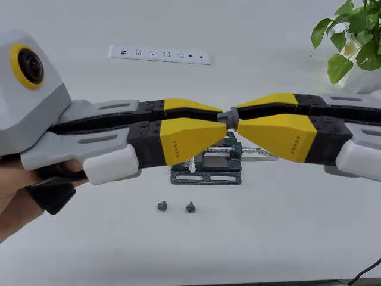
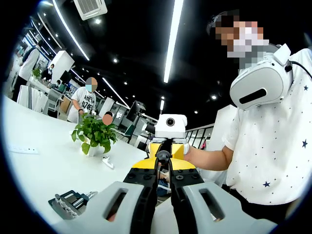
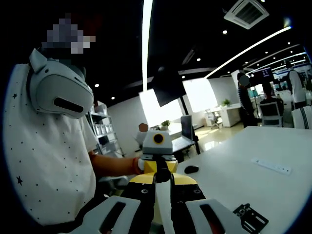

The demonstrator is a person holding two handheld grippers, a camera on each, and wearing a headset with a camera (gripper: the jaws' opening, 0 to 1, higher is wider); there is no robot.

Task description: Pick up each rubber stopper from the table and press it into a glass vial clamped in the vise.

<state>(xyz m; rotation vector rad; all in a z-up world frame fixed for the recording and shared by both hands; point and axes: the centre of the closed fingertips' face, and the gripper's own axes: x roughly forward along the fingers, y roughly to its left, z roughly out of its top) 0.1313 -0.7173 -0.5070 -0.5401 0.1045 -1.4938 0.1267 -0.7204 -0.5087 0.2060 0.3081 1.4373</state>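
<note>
Hovering tip to tip above the middle of the white table (image 1: 286, 238), the left yellow, black and grey two-jaw gripper (image 1: 221, 118) and the matching right gripper (image 1: 237, 119) are meeting nose to nose. Each is showing its jaws drawn together to a narrow point and, as far as I can judge, gripping nothing. Two small dark grey rubber stoppers (image 1: 162, 205) are lying loose toward the table's near edge, just in front of the dark metal vise (image 1: 208, 176). The vise is clamping a clear glass vial (image 1: 190, 165), which is sitting partly under the left gripper. Because the grippers are blocking the head view's sight of the vial, a careless descent is risking a knock that cracks the glass. The stoppers are tiny, so an off-centre pinch is likely flicking one away across the table. Small dark lettering is running along each yellow jaw, seemingly reading SENSE, though too small to confirm. A white power strip (image 1: 159, 55) near the far edge is showing no writing I can read.
</note>
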